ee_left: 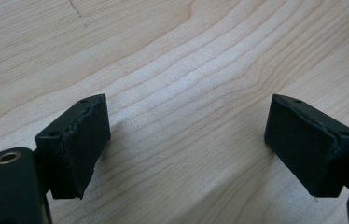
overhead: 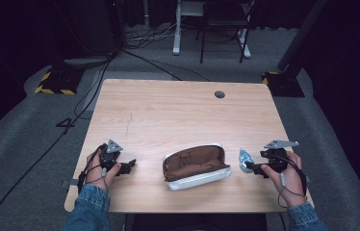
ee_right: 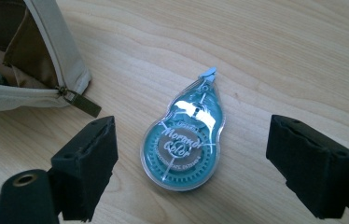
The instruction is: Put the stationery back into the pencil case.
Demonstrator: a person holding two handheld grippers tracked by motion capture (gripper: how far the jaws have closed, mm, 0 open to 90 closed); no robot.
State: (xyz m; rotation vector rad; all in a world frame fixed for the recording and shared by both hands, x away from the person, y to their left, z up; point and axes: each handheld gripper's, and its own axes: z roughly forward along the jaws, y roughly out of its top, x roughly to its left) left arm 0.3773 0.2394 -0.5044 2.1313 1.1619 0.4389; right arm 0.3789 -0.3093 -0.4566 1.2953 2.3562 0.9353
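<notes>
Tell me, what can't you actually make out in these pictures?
- Contents of the open pencil case: high view, too small and dark inside; the right gripper view's edge cuts it off.
- Small print on the teal correction tape: right gripper view, glare on its clear shell.
- Dark thing inside the case: right gripper view, cut by the left edge.
</notes>
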